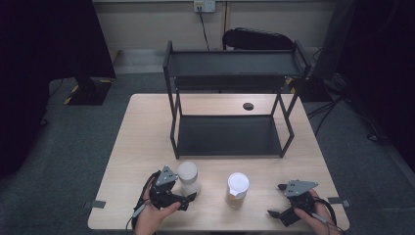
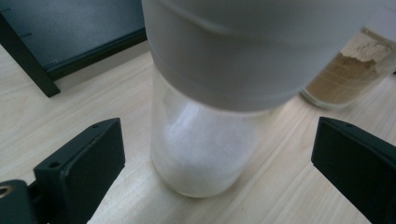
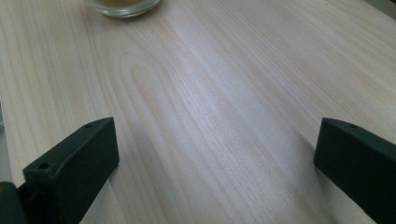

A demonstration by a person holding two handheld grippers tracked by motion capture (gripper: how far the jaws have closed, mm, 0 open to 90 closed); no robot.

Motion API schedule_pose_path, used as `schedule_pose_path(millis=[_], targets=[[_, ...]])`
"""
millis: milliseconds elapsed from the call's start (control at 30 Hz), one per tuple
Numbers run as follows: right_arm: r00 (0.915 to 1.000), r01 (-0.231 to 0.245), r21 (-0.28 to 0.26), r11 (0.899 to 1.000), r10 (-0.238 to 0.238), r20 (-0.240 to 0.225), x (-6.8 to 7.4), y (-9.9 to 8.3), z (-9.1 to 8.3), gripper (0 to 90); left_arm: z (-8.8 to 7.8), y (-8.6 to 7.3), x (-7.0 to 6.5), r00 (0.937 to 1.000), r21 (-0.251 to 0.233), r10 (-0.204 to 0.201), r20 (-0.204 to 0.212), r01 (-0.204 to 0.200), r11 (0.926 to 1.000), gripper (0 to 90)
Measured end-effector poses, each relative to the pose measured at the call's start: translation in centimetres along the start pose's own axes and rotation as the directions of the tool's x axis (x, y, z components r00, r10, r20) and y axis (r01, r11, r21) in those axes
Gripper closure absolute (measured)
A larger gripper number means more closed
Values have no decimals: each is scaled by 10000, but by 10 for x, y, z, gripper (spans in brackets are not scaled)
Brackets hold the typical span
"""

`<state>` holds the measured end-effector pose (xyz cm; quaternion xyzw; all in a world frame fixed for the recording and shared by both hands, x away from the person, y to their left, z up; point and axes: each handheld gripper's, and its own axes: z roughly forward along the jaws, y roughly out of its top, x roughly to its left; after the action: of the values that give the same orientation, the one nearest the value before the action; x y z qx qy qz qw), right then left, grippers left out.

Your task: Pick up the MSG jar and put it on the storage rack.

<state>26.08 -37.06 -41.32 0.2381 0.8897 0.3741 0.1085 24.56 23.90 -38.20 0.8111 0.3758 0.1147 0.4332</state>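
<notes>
A clear jar with white powder and a white lid (image 1: 188, 178) (image 2: 205, 135) stands on the wooden table (image 1: 142, 142). My left gripper (image 1: 190, 197) (image 2: 217, 161) is open, its jaws wide on either side of the jar's base without touching it. A second jar with brown powder and a white lid (image 1: 237, 191) (image 2: 348, 77) (image 3: 123, 5) stands to its right. My right gripper (image 1: 275, 211) (image 3: 217, 158) is open over bare wood near the front right edge, a hand's width from the brown jar.
A black two-tier metal rack (image 1: 230, 100) stands on the far half of the table, its lower shelf (image 2: 70, 32) just behind the jars. A round cable hole (image 1: 248, 105) lies behind the rack. Beyond the table are a chair (image 1: 257, 39) and grey carpet.
</notes>
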Motion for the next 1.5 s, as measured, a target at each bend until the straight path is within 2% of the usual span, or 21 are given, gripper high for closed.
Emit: schedule_pose_path(millis=[367,533,767,867,1133,1267,1367,1500], targets=[[10000,3,-1,10000,-3,2,0,0,0,0,-1,12,2,9998,-217,-169,98,172,9996,51],[10000,1,-2,10000,-1,1,0,0,0,0,0,13,7,9991,-342,-308,298,319,9989,80],[10000,-3,-4,10000,3,1,0,0,0,0,2,11,11,9989,-505,-350,314,366,9981,178],[10000,-8,1,10000,8,4,0,0,0,0,3,12,13,9982,-554,-362,470,388,9977,210],[10000,-3,-2,10000,3,3,0,0,0,0,5,15,10,9993,-538,-34,381,54,9985,275],[10000,-2,-3,10000,2,3,0,0,0,0,4,16,4,9991,-634,432,59,-427,9971,310],[10000,-11,2,10000,11,5,0,0,0,0,4,16,-2,9963,-744,837,-220,-851,9936,339],[10000,-12,1,10000,12,4,0,0,0,0,4,20,-5,9951,-631,926,-350,-946,9935,351]])
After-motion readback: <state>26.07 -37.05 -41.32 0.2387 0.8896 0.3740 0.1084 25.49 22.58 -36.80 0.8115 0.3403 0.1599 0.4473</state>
